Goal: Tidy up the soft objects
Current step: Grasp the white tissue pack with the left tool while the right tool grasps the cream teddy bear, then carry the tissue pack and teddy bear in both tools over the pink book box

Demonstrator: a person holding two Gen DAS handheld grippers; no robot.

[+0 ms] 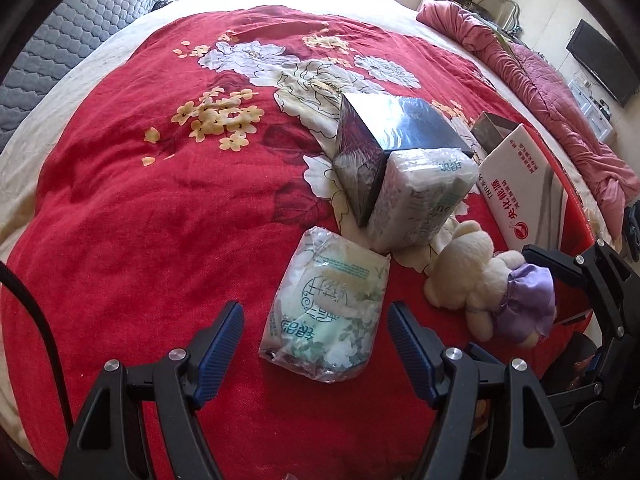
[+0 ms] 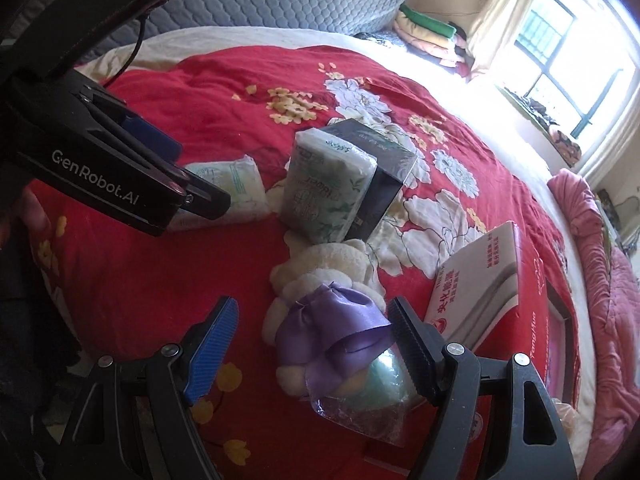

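Tilting steeply down, both grippers' jaws gape: left gripper [image 1: 316, 326] over tissue pack [image 1: 326, 312].

Two tissue packs are lying on the red bedspread [image 1: 120, 220]: one flat [image 1: 326, 312], one propped upright [image 1: 420, 200]. One dark box [image 1: 384, 136] is sitting behind the upright pack. One plush toy [image 1: 480, 280] in purple is lying nearby. One white carton [image 1: 516, 184] is resting at the side. Two grippers are showing, left [image 1: 316, 340] and right [image 2: 314, 340].
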